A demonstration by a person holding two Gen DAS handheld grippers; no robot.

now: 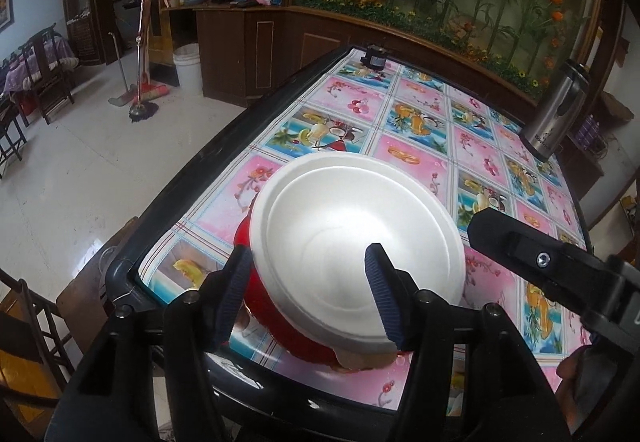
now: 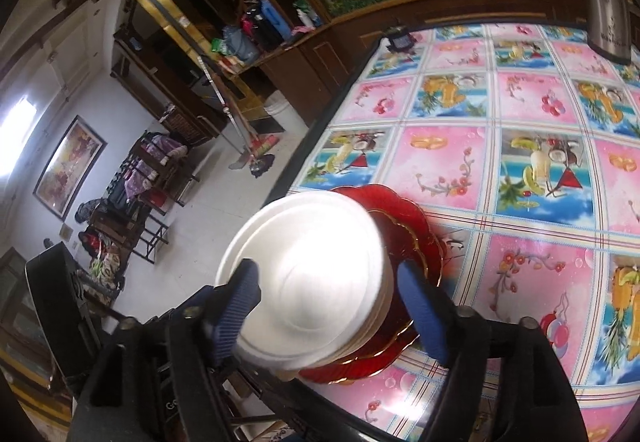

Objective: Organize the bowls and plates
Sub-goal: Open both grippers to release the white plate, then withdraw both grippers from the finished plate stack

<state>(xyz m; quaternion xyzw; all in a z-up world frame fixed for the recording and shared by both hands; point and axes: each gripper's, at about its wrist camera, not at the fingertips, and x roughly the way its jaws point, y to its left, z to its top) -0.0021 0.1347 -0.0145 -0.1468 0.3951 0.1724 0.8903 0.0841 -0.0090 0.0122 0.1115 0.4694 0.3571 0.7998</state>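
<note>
I see my left gripper (image 1: 308, 294) spread wide around the white bowl (image 1: 356, 238), lower centre of frame. My right gripper (image 2: 328, 306) is likewise unclenched, straddling the bowl stack above red plates (image 2: 416, 242).

A glossy white tiled floor (image 1: 60, 178) is seen beside dark wooden cabinets (image 1: 240, 46). A mop and broom (image 1: 140, 82) are leaned there. A framed painting (image 2: 68, 166) is hung on the pale wall.
</note>
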